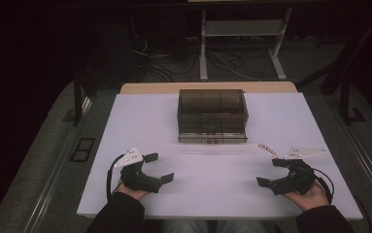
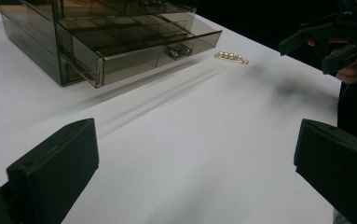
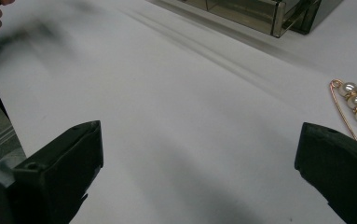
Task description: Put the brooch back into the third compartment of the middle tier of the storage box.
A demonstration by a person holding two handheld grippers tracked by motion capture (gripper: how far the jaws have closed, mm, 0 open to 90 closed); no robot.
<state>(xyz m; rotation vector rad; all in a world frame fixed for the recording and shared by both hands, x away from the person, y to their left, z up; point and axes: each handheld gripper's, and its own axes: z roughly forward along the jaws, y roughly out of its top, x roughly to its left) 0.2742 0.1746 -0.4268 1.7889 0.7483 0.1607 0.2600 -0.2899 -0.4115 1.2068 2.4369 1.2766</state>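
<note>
The white table (image 1: 140,121) took up most of the high view, a pale board with a wooden edge showing at its far side and dark floor around it. At the far middle of it sat the smoky clear drawer box (image 1: 212,115), and its bottom drawer (image 2: 139,49) was pulled out toward the person, with divided compartments visible through the tinted plastic in the left gripper view; what lay inside them could not be made out. Down at the near edge, two sleeved forearms came in, one on each side, well apart from each other and from the box. The left gripper (image 1: 161,167) was held just above the table at the near left, its jaws spread wide with only bare white surface between them, pointed toward the table's middle. The right gripper (image 1: 272,171) mirrored it at the near right, jaws likewise gaping and holding nothing, with its grey three-cornered plate sticking out to the right. And the smallest thing on the board: a gold pearl pin (image 1: 267,150), a row of little pearls on a slim clasp, lay flat on the table just beyond the right gripper, between it and the box's right corner. In the right gripper view it sat close beside the right-hand jaw, untouched.
</note>
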